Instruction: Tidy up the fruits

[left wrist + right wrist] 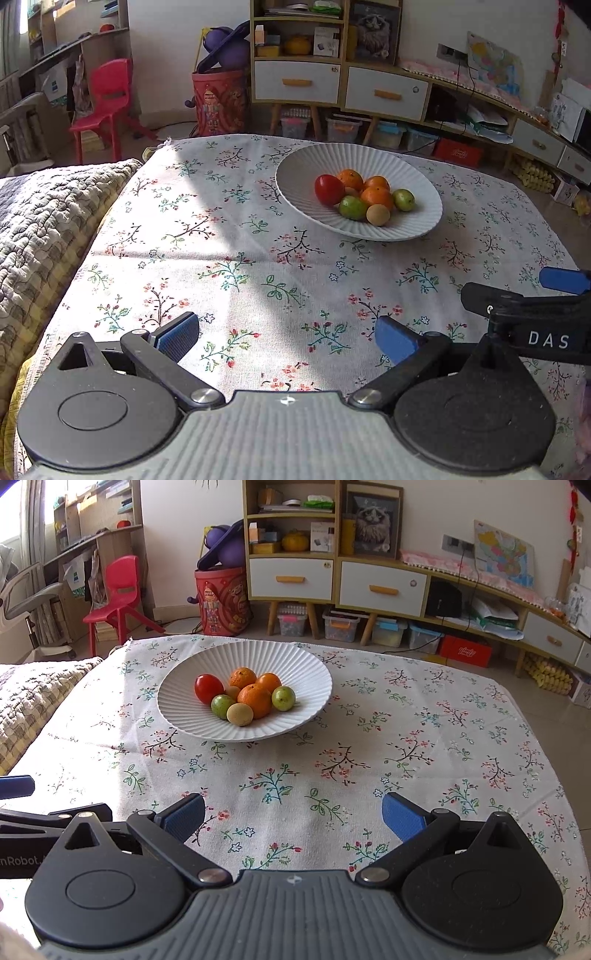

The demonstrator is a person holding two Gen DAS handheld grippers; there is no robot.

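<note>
A white ribbed bowl [295, 173] [306, 672] stands at the far side of the floral tablecloth [258, 266] [369, 757]. It holds a red tomato [328, 189] [208, 688], three oranges [377, 197] [255, 699], two green fruits [352, 207] [283, 698] and a tan round fruit [378, 215] [240, 714]. My left gripper [286, 338] is open and empty over the near cloth. My right gripper [293, 818] is open and empty, beside the left one; it also shows in the left wrist view [524, 299].
A quilted cushion [44, 229] lies left of the table. Behind the table are a red chair [120, 590], a red bin [223, 602], and low cabinets [369, 579] with storage boxes underneath.
</note>
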